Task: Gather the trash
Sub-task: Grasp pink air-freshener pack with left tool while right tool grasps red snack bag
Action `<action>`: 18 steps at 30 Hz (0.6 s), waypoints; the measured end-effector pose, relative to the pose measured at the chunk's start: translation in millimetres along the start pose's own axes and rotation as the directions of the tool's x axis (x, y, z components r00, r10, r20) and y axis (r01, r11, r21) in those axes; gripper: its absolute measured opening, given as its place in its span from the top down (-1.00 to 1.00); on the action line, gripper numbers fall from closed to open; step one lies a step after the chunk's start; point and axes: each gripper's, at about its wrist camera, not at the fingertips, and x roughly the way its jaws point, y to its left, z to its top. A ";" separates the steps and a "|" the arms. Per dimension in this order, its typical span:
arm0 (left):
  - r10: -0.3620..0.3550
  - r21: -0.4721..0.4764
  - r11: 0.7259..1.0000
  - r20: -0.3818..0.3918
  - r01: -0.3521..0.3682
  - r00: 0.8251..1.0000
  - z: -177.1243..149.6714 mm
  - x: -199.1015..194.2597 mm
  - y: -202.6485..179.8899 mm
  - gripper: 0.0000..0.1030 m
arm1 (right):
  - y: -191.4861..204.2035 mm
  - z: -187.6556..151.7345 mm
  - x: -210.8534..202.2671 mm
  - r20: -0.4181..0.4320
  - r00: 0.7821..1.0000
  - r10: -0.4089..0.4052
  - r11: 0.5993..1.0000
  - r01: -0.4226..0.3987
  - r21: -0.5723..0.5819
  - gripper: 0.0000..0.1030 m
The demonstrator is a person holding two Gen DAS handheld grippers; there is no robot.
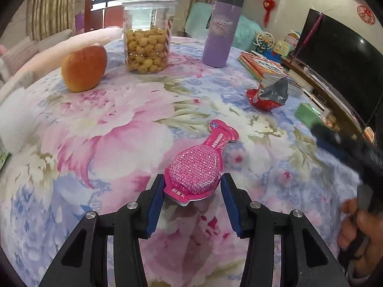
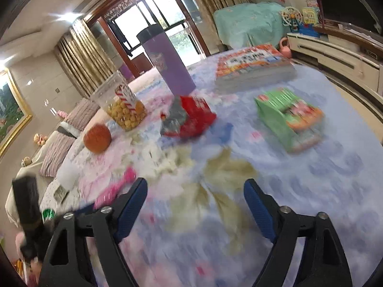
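Note:
A pink bottle-shaped jelly wrapper lies flat on the floral tablecloth. My left gripper is open, its blue pads on either side of the wrapper's wide end, the left pad near its edge. A crumpled red and silver snack bag lies further right; it also shows in the blurred right wrist view. My right gripper is open and empty above the cloth, with the pink wrapper to its left.
An apple, a clear jar of yellow snacks and a purple tumbler stand at the back. Stacked books and a green box lie to the right. A hand on the other gripper's handle is at the right edge.

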 end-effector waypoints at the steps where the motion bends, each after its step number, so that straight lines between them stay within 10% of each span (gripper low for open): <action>1: 0.004 0.002 1.000 -0.001 -0.004 1.000 -0.9 -0.5 -1.1 0.09 | 3.6 5.1 3.9 0.015 1.000 -0.008 1.000 0.008 -0.006 -0.41; 7: -0.009 0.009 1.000 -0.010 0.009 1.000 2.3 6.4 -1.5 0.07 | 7.1 32.7 39.3 0.049 0.998 -0.041 0.999 0.040 0.011 -0.21; 11: -0.017 -0.001 1.000 -0.007 0.017 1.000 3.7 7.5 2.3 -0.16 | 0.0 41.3 67.8 -0.016 0.998 -0.054 0.998 0.055 0.031 0.97; 18: 0.003 -0.009 1.000 -0.013 -0.003 1.000 4.5 9.7 2.5 -0.20 | -2.9 25.8 41.1 -0.006 1.000 -0.023 1.000 0.023 0.008 0.99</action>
